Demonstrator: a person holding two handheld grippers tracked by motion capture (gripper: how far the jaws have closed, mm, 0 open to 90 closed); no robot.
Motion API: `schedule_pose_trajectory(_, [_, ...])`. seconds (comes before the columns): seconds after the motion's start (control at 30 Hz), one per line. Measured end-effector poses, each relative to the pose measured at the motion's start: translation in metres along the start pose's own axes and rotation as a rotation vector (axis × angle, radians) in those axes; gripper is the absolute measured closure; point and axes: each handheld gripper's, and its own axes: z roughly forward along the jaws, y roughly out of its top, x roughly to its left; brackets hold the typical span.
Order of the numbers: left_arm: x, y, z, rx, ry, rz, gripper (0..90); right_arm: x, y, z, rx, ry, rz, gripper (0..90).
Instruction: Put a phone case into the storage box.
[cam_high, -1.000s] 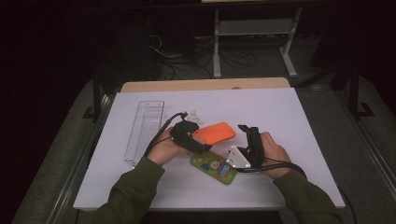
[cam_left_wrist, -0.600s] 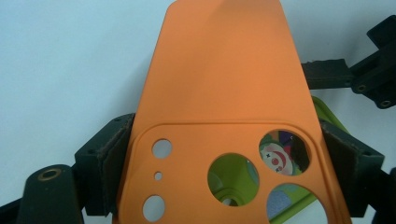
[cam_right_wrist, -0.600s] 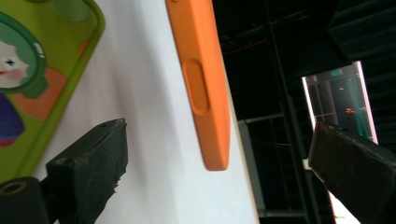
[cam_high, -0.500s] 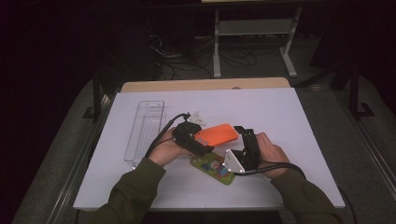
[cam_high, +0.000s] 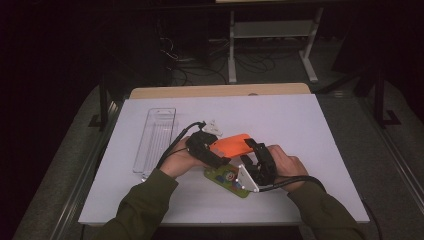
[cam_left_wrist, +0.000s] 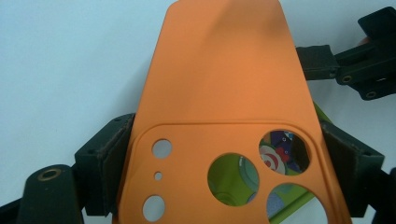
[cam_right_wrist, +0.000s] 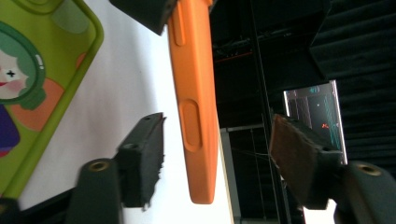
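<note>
The orange phone case (cam_left_wrist: 219, 93) looks like smooth, matt, soft plastic. The green case (cam_right_wrist: 42, 84) beside it has a glossier printed surface. The far-left tray (cam_high: 156, 140) is clear, shiny plastic with ribs. The table (cam_high: 310, 125) wears a matt white sheet over a pale wood edge. The left gripper (cam_left_wrist: 224, 163) has rough black pads (cam_left_wrist: 109, 163).

High view: room dark, counter (cam_high: 300, 130) lit evenly from overhead, soft shadows only. Left gripper view: bright, white bkgd near blown out, orange case (cam_left_wrist: 224, 93) sharp w/ faint shading at top. Right gripper view: near jaw pads slightly soft, bkgd dim.
</note>
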Motion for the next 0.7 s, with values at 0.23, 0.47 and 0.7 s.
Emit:
schedule_pose_trajectory(0.23, [-0.0024,0.0004,0.0005,-0.007,-0.007,-0.002,16.0,0.0043,0.0029,0.0010,-0.003,-0.007,0.008,47.3])
schedule_pose_trajectory(0.47, [-0.0035,0.0008,0.0014,-0.014,-0.014,0.004,16.0,0.0042,0.0033,0.0027,-0.018,-0.003,-0.041,55.2])
schedule_pose_trajectory(0.7, [-0.0047,0.0011,0.0021,-0.018,-0.021,0.007,16.0,0.0050,0.0042,0.0032,-0.019,0.004,-0.040,66.6])
